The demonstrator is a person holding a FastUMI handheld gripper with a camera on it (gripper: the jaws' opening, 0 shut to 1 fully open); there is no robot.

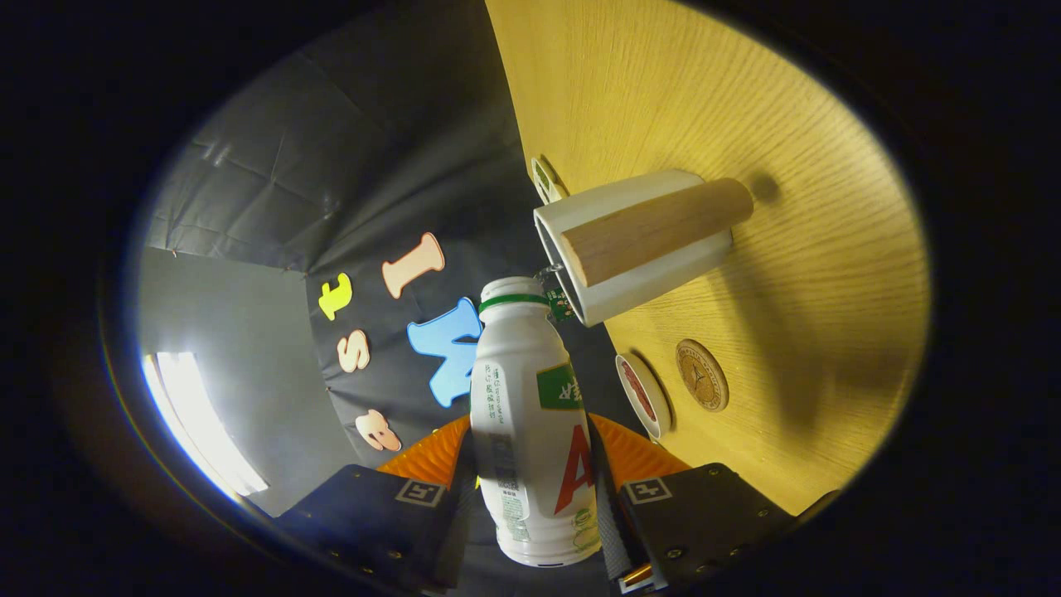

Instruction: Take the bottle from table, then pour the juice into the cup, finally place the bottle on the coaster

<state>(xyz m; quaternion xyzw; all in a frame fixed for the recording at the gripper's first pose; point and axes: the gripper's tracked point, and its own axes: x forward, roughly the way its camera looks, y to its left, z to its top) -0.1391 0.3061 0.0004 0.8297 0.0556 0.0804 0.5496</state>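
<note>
Both fingers point(431, 460) clamp bottle point(530, 431) between them, mouth at cup point(638, 249) rim.

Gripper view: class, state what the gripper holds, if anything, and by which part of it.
The gripper holds the bottle, its fingers pressing on opposite sides of the lower body, with the bottle's neck tipped to the cup.

Bottle point(530, 414) sides hidden behind tool point(530, 460) fingers; cup point(617, 265) interior unseen; coaster point(702, 375) emblem too small.
</note>
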